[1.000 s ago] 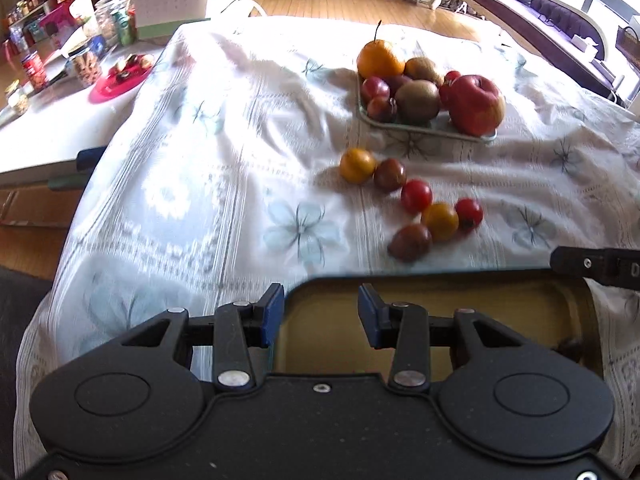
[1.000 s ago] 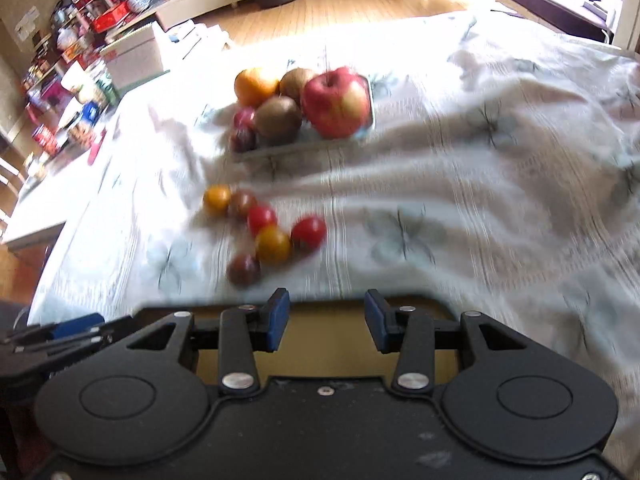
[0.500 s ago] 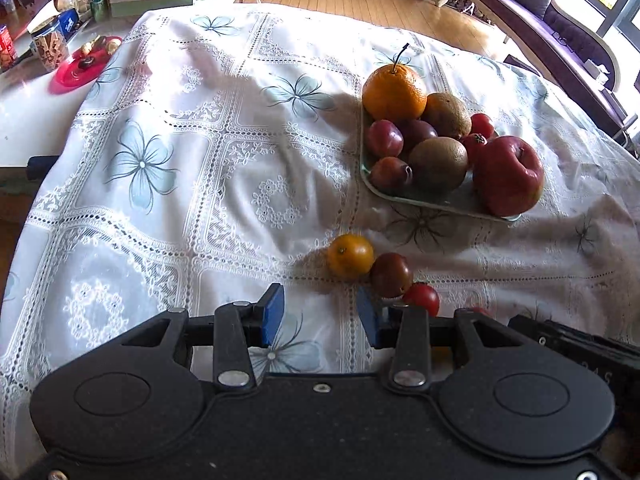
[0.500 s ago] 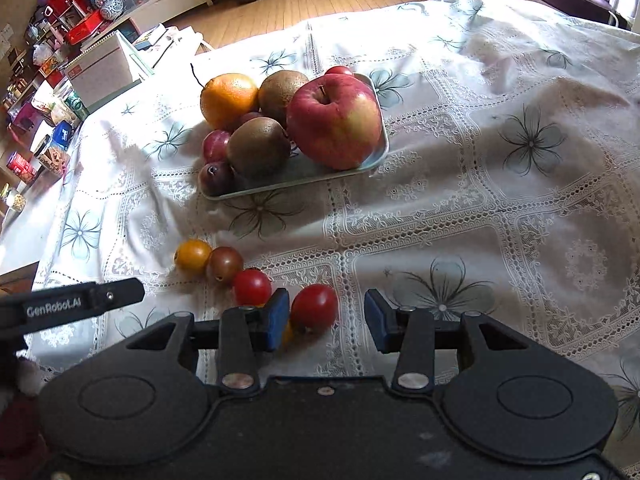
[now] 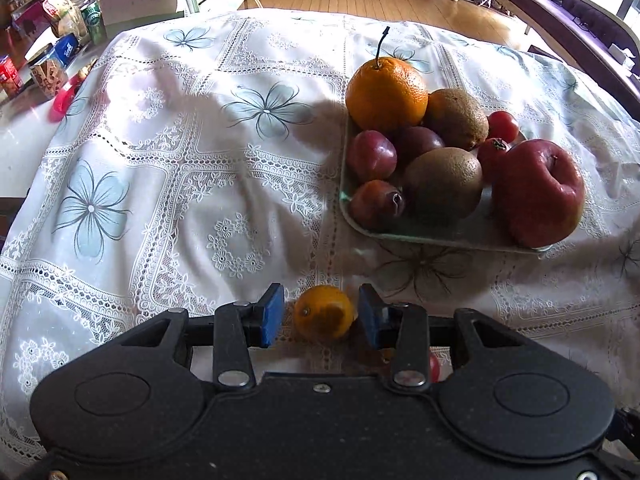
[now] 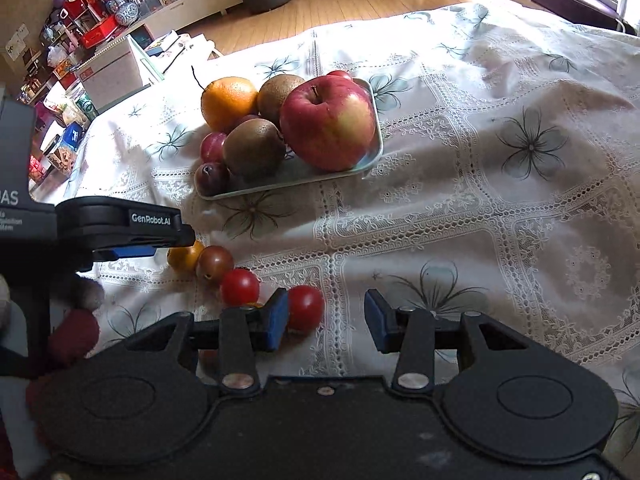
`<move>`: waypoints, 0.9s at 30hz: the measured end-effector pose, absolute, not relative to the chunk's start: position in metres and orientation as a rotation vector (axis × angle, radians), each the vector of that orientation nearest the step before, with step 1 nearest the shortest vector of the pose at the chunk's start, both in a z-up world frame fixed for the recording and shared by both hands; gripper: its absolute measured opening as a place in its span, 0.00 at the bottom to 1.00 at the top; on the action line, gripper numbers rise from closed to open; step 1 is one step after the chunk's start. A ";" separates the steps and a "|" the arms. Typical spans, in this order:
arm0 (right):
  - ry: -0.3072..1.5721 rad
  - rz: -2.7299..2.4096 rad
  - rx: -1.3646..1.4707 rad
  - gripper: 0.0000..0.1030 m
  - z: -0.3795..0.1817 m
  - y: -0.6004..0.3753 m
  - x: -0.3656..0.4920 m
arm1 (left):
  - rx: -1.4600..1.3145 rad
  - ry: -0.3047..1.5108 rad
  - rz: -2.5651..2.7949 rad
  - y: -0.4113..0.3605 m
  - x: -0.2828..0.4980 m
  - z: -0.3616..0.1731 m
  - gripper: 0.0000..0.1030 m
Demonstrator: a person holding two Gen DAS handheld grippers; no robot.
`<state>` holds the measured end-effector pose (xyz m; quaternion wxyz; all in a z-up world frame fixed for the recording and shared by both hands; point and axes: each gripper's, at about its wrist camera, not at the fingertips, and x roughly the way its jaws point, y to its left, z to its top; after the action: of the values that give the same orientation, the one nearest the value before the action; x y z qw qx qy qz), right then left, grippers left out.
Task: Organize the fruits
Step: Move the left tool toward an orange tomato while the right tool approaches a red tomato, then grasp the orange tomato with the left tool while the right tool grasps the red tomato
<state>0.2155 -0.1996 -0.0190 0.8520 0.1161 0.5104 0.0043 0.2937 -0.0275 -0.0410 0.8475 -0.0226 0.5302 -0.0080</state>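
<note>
On the lace tablecloth [image 6: 460, 208], a glass tray [image 6: 374, 148] holds an apple [image 6: 328, 124], an orange [image 5: 386, 94], kiwis and plums; loose small fruits lie in a row just before it. The left hand-held gripper [image 5: 320, 314] sits low, fingers apart around a small orange tomato [image 5: 324, 312]. The right hand-held gripper [image 6: 326, 316] is spread too, with a red tomato [image 6: 306, 306] against its left pad.

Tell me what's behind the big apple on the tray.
Behind the apple a kiwi and a small red tomato peek out on the tray. The left view shows a second tomato there; anything lower stays hidden.
</note>
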 end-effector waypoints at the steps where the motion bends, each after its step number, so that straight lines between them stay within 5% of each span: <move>1: 1.076 0.011 0.245 0.44 -0.020 -0.200 0.215 | -0.052 1.128 -0.013 -0.028 0.296 -0.043 0.47; 11: 1.084 0.025 0.241 0.44 -0.024 -0.193 0.217 | -0.045 1.169 0.070 -0.030 0.310 -0.073 0.57; 16: 1.105 0.014 0.272 0.44 -0.031 -0.189 0.227 | -0.055 1.191 0.037 -0.026 0.312 -0.076 0.45; 27: 1.166 -0.066 0.302 0.44 -0.056 -0.173 0.246 | -0.076 1.188 -0.026 -0.010 0.299 -0.067 0.45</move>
<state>0.2455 -0.1728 -0.0558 0.8234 0.1419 0.5485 -0.0312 0.2994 -0.0098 -0.0674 0.8279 -0.0357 0.5596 -0.0122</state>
